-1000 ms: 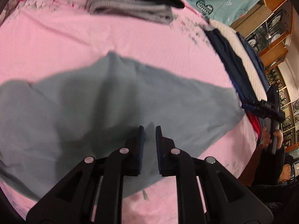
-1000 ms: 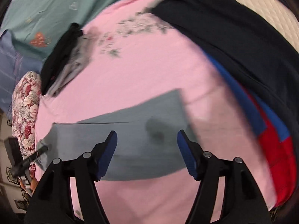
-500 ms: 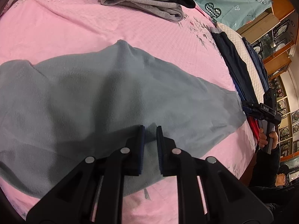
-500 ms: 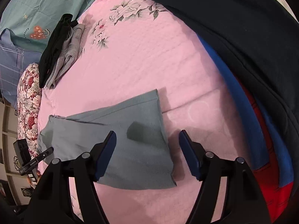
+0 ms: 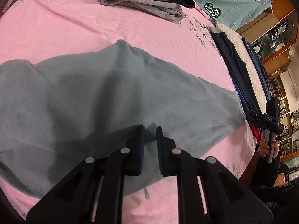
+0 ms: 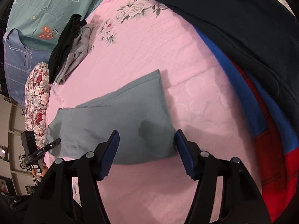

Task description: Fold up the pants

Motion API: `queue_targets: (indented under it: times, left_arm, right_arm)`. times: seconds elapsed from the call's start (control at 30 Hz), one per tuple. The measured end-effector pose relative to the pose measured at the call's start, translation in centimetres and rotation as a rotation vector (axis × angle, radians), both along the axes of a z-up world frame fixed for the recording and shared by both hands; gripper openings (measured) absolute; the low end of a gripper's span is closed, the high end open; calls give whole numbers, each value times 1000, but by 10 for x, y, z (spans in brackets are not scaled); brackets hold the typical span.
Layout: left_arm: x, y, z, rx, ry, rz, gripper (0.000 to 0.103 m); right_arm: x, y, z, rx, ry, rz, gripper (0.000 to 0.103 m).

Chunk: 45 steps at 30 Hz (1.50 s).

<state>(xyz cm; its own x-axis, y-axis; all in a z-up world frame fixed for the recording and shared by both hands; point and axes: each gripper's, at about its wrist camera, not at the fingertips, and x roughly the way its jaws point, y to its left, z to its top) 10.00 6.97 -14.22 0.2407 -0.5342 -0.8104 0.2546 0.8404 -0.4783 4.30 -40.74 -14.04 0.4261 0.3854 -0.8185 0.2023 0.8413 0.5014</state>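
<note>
Grey-green pants (image 5: 115,97) are seen spread across a pink bedspread (image 5: 74,28), partly folded, with one squared end (image 6: 149,100) lying flat near a pile of dark, blue and red clothing (image 6: 261,74). The left gripper (image 5: 150,130) is held nearly pressed together, a small ridge of the pants' fabric pinched between its pads. The right gripper (image 6: 146,140) is poised over the squared end, its jaws spread but closing, nothing gripped. Folded grey and black garments (image 5: 149,1) are stacked beyond.
</note>
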Motion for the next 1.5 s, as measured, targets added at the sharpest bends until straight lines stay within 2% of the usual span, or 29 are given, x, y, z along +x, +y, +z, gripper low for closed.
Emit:
queue_targets:
  times: [0.13,0.2,0.3,0.37,0.4,0.47,0.53,0.63,0.7,0.77,0.87,1.0,1.07,1.1,1.17,1.27,1.33,1.5]
  left_arm:
    - [1,-1,0,6,1,-2,13]
    - [1,-1,0,5,2,-1,13]
    - [1,1,-1,-10,5,4,13]
    - [0,2,0,-9,8,8,13]
    - [-1,1,1,0,3,8,13]
    - [-4,-7,9,18,-20,-18,12]
    - [-7,-20,19,1,-35,-60,12]
    - [-8,-61,39,-9,-62,-147,12]
    - [-5,-96,43,-14,-51,-194,12]
    - [-2,-135,41,-21,-43,-242,12]
    - [-2,-189,27,9,-29,-299,11]
    - [-2,-230,3,42,8,-361,8]
    - [-5,-236,0,50,-19,-369,8]
    - [-7,-236,2,50,-19,-378,8]
    - [-10,-224,7,-18,11,-374,8]
    - [-10,-184,29,-72,-51,-302,9]
    - [-6,-147,39,-56,-86,-219,9]
    - [7,-27,39,66,-129,75,9]
  right_arm:
    - [12,0,-6,119,-8,13,64]
    - [29,9,-5,99,-22,47,64]
    - [50,17,-9,126,-22,69,62]
    - [58,26,-14,125,-8,94,29]
    - [59,30,-17,138,-2,103,16]
    - [55,35,-12,89,-24,88,16]
    - [48,33,0,90,-63,59,16]
    - [36,32,22,99,-129,29,16]
    - [32,36,31,94,-150,29,16]
    - [33,43,33,81,-147,43,16]
    - [38,47,27,85,-132,38,16]
    - [39,48,28,121,-143,33,16]
    - [38,50,31,122,-156,43,16]
    - [38,51,32,121,-159,45,16]
    - [40,53,33,118,-156,47,16]
    - [42,53,33,116,-149,37,16]
    - [41,52,34,112,-150,28,16]
    - [39,55,38,77,-147,19,16]
